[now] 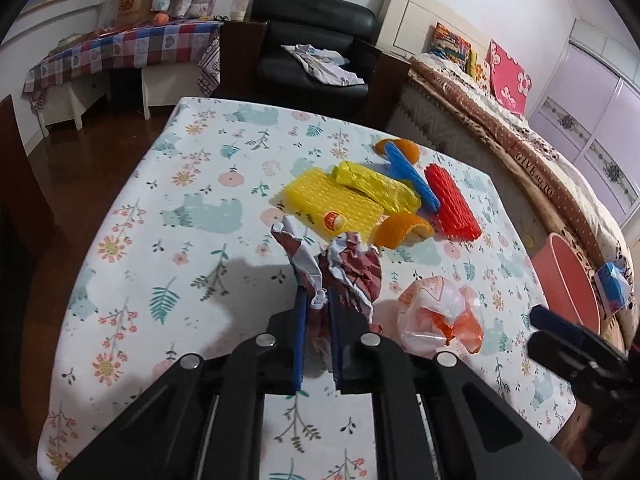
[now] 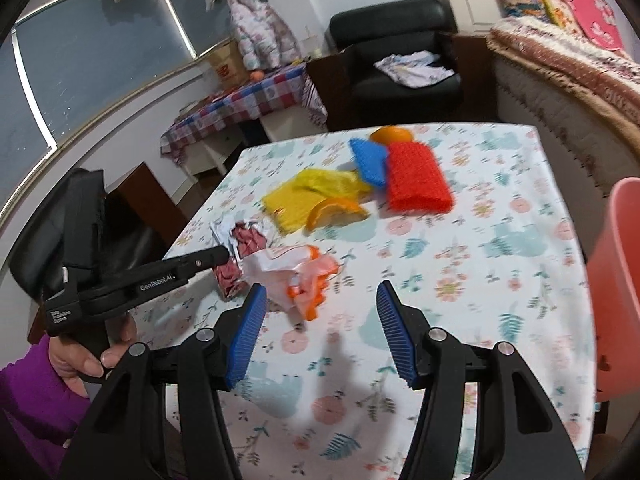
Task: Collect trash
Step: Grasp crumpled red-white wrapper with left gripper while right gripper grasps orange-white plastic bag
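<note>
Where the left claw comes together, its blue pads are clamped on a crumpled wrapper, dark red and white, that lies near the middle of the counter. Just right of the wrapper sits a crumpled clear bag with orange print, not touching either claw. Farther off lies the rest of the trash in a loose cluster: a yellow foam net with a small round sticker, a yellow bag lying partly on it, an orange peel at the near right edge of the net, a blue net rolled into a tube, a red net to the right of that, and a second peel at the far end of the blue net.

The right claw hangs over the near part of the counter with its jaws apart and nothing between them; the clear bag lies just beyond its left pad. A hand in a purple sleeve grips the left tool's handle at the near left in the right wrist view. A pink bin stands off the right edge of the counter, beside a bed. A black armchair stands beyond the counter's far edge.
</note>
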